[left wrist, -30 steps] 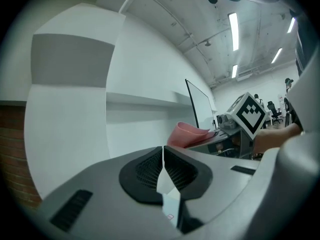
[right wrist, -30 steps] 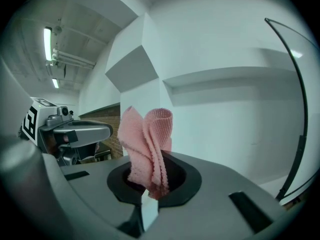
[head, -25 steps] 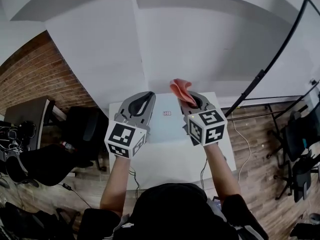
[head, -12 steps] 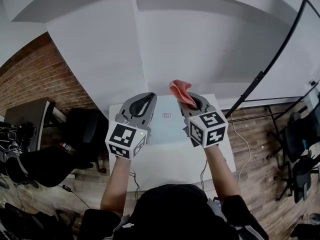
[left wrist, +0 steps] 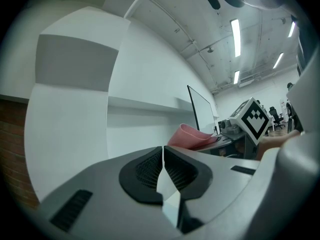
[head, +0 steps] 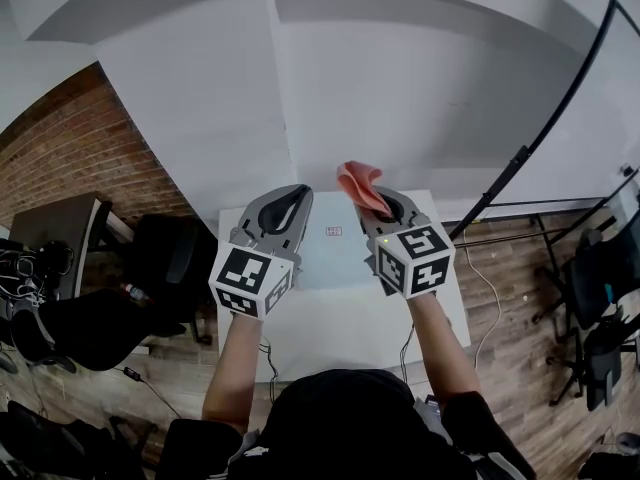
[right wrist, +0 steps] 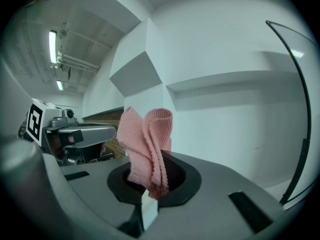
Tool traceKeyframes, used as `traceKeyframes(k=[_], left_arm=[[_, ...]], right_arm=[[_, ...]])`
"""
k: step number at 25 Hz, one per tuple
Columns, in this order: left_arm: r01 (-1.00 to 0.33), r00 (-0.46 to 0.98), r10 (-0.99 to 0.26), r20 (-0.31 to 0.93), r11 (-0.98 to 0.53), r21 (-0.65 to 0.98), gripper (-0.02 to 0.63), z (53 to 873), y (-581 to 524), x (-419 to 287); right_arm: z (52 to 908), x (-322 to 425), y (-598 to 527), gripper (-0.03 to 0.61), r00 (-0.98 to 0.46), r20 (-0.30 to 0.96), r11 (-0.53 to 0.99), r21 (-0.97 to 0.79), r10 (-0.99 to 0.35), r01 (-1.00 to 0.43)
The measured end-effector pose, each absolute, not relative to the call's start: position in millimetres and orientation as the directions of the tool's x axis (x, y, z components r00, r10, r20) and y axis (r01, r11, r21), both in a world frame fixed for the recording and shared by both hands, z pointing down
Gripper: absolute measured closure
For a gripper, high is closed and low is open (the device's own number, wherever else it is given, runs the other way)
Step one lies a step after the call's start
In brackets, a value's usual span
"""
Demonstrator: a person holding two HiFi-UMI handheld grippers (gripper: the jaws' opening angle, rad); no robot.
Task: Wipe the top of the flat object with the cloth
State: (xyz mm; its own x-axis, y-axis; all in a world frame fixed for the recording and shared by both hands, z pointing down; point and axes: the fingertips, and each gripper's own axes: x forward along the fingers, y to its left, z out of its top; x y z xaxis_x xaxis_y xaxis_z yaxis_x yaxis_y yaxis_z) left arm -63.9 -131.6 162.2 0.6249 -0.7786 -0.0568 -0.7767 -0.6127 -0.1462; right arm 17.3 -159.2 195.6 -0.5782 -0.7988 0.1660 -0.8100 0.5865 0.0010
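Pink cloth (right wrist: pixel 145 149) is pinched in the right gripper (right wrist: pixel 149 186); the left gripper (left wrist: pixel 163 165) is closed, empty. Wiping is not yet begun: the cloth must be lowered onto the flat object (head: pixel 330 258).

Two hand-held grippers are hovering here, the left hand-held gripper (head: pixel 296 192) and the right hand-held gripper (head: pixel 382 200). One pink cloth (head: pixel 359 182) is poking up at twelve o'clock, and one flat object (head: pixel 335 263) is lying on one worktop (head: pixel 340 328).

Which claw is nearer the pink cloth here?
Right. The right claw is shut on the cloth, which sticks out from its jaws. The left claw, shut and empty, is off to the cloth's left, not touching it.
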Motion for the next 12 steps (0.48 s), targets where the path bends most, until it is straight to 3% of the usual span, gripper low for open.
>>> traceKeyframes(k=[12], left_arm=[[-0.777, 0.625, -0.778, -0.066, -0.613, -0.142, 0.592, 160.2, -129.0, -59.4]], right_arm=[[196.2, 20.8, -156.6, 0.534, -0.583, 0.164, 0.590, -0.005, -0.796, -0.807]])
